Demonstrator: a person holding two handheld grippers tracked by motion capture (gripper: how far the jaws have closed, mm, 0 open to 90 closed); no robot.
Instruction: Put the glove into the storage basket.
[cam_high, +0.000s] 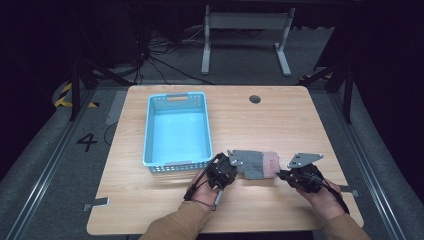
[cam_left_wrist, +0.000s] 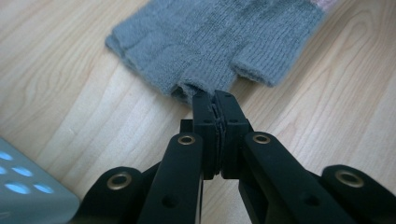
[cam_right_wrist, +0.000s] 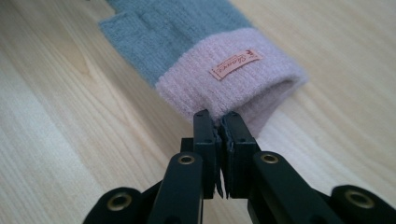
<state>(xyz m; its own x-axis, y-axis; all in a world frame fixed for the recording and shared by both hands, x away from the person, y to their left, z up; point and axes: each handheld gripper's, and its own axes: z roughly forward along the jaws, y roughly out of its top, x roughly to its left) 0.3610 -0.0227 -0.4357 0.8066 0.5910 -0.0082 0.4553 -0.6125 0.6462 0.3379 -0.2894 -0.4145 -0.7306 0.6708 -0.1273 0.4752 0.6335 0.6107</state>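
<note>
A light wooden worktop (cam_high: 280, 120) carries a pale blue plastic basket (cam_high: 176, 131) on its left half, its walls pierced with small holes (a handle slot shows in the far wall). A round cable hole (cam_high: 255, 99) sits in the worktop near the far edge. Beyond it, on the grey floor (cam_high: 45, 170), stand the white legs of another table (cam_high: 245, 40), with black cables (cam_high: 165, 55) to their left.

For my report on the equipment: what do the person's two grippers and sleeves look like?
Both grippers, left gripper and right gripper, are black, with two flat jaws on arms with brass-coloured rivets. Each carries a grey three-cornered plate and trails a dark cable. The sleeves are tan-brown.
</note>
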